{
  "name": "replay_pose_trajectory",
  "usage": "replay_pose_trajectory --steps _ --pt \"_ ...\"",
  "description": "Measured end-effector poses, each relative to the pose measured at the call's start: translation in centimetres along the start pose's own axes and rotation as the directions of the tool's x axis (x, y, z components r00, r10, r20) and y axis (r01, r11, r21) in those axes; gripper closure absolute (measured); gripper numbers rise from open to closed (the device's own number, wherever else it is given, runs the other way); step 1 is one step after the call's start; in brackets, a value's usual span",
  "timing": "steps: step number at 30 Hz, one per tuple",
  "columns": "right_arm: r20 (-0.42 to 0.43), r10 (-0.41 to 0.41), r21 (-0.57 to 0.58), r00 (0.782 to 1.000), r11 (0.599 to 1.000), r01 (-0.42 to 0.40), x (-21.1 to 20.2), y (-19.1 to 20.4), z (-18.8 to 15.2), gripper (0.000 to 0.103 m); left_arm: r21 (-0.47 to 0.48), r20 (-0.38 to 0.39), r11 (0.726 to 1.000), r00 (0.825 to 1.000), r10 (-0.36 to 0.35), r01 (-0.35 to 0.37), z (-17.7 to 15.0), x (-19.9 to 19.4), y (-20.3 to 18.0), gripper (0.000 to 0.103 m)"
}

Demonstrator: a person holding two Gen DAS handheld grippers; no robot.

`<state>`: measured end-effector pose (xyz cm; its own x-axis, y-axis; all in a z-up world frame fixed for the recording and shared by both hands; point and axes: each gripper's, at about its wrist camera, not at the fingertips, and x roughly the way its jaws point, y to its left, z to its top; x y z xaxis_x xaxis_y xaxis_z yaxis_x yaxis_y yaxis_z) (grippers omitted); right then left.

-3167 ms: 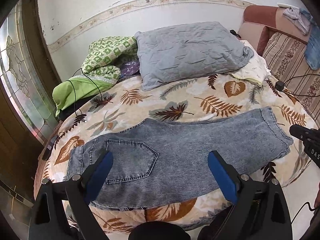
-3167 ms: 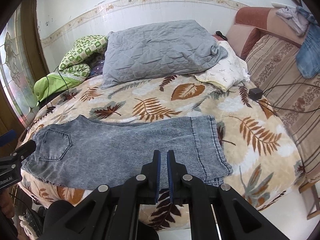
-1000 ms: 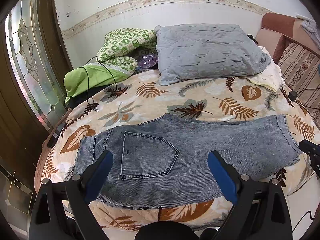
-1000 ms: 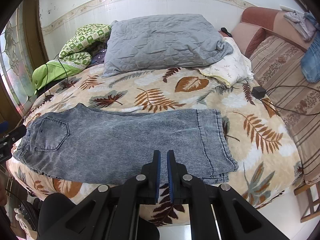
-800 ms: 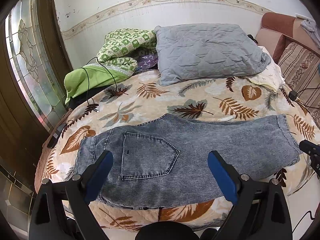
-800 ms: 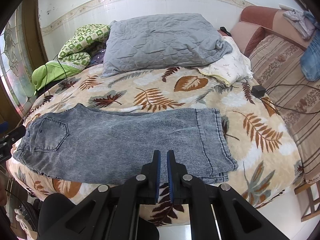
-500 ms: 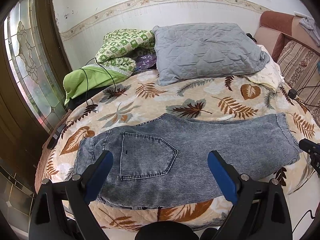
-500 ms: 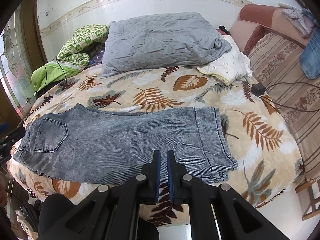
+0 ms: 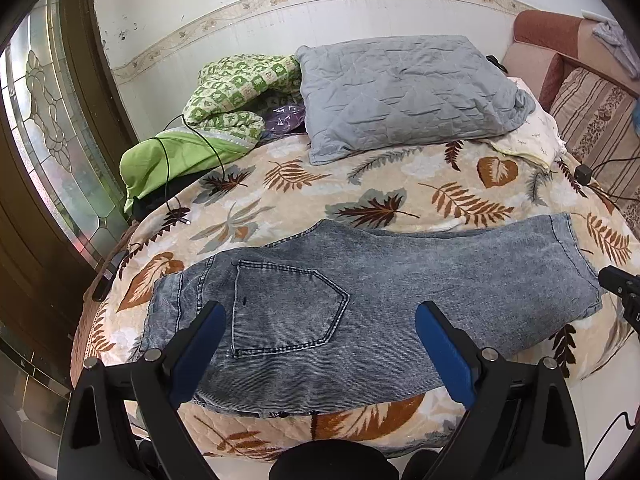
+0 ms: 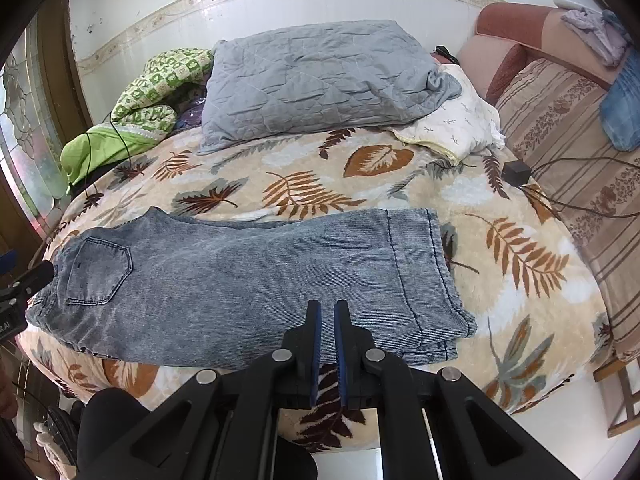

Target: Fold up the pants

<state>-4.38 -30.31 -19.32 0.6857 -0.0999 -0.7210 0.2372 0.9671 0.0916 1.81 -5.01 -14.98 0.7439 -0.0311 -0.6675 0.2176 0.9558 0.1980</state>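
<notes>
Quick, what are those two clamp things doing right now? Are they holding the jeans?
Left gripper: jaws wide open, holding nothing, above the jeans.
Right gripper: jaws shut, empty, not gripping the jeans.

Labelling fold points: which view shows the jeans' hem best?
Right wrist. The hem lies near centre, both stitch lines and stacked layers visible. Left wrist shows the hem small, at the distorted right edge.

I can read very little from here. On the left gripper [image 10: 16, 304], at the left edge of my right wrist view, white letters end in "AI", the rest cut off; nothing else carries legible writing.
</notes>
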Motion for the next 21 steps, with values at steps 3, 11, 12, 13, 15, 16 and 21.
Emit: replay_pose_trajectory --steps 3,11,12,13,15,16,21 --pt "-0.001 0.000 0.007 1.000 1.000 0.000 0.1 -0.3 0.0 0.095 0.007 -0.006 1.000 1.000 -0.001 0.001 0.0 0.2 -0.3 0.007" --pt "-0.006 -0.005 0.019 1.000 1.000 0.005 0.5 -1.0 0.0 0.094 0.020 -0.018 1.000 1.000 -0.002 0.002 -0.1 0.6 -0.7 0.007" --pt "-0.007 -0.007 0.021 1.000 1.000 0.007 0.5 -1.1 -0.1 0.095 0.021 -0.023 1.000 1.000 -0.001 0.001 -0.2 0.8 -0.6 0.007" --pt "-0.010 -0.009 0.024 1.000 1.000 0.009 0.6 -1.3 -0.1 0.095 0.021 -0.029 1.000 1.000 0.000 0.001 -0.4 1.0 -0.5 0.007" --pt "-0.016 -0.016 0.039 1.000 0.999 0.017 0.8 -2.1 -0.1 0.095 0.022 -0.042 1.000 0.999 0.010 -0.009 -0.8 1.5 0.0 0.007" --pt "-0.017 -0.024 0.046 1.000 0.999 0.025 0.9 -2.6 -0.2 0.095 0.022 -0.049 1.000 0.999 0.019 -0.018 -1.0 1.7 0.3 0.007" --pt "-0.030 -0.095 0.128 0.995 0.987 0.098 1.6 -6.9 -0.9 0.095 -0.006 -0.110 0.992 0.986 0.124 -0.126 -2.7 4.4 4.2 0.007"
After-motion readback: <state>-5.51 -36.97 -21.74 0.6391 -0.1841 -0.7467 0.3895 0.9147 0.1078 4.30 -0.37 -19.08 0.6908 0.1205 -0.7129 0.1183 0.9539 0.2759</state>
